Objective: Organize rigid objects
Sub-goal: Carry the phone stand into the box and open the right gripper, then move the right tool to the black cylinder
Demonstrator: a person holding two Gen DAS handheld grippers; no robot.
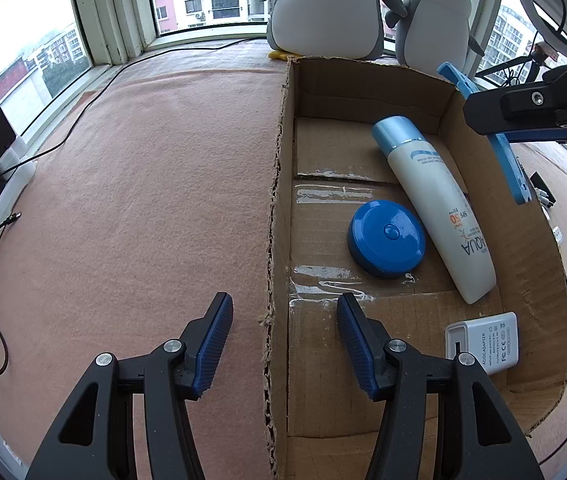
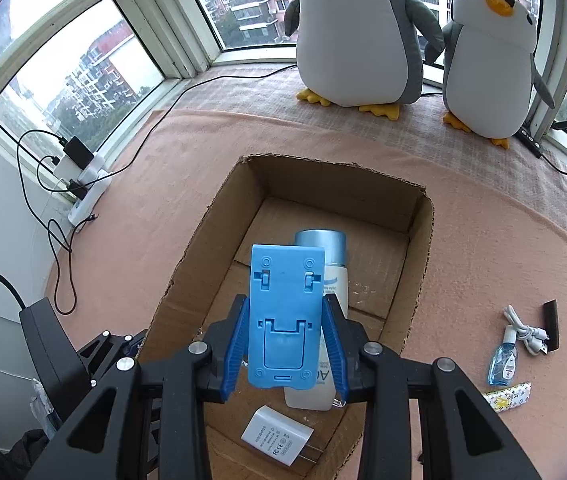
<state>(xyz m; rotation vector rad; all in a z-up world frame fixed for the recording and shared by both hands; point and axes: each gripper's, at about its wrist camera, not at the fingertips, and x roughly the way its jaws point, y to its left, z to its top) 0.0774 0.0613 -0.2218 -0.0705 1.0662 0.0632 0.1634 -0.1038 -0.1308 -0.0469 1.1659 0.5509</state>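
Three things lie in the cardboard box [image 2: 419,248] already; my right tool [image 2: 285,354] clamps the blue stand [image 2: 283,312] above it, ready to lower, while my left tool [image 1: 283,344] waits wide.

Both grippers [image 1: 281,340] [image 2: 285,350] are built of black arms, silver screws and blue ribbed pads [image 1: 213,344]

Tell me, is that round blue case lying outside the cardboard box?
No, the round blue case lies on the floor of the cardboard box, right beside the white sunscreen bottle.
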